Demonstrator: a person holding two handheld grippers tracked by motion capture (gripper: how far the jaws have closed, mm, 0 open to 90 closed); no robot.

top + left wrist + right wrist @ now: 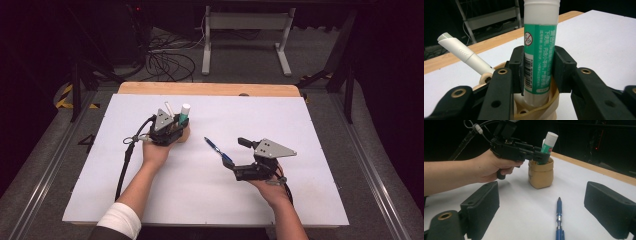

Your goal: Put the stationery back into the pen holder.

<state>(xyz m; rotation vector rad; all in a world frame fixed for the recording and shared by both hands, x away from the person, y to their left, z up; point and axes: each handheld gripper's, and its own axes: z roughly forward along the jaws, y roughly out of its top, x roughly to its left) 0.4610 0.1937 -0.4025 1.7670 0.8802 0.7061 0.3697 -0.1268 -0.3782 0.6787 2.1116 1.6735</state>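
Clamped between the pads of the left gripper (537, 72), the green glue stick (538, 50) stood upright with its foot inside the tan paper cup (540, 175), so that item looked almost stowed. Beside it in the cup leaned a white marker (464, 53). Nearer the person than the cup, the blue pen (559, 220) lay on the tabletop (310, 125) between the right gripper's (549, 207) wide-open jaws, unpicked.

The hand-held gripper (537, 72) clamps a green glue stick (539, 50) upright over a tan holder (549, 110).
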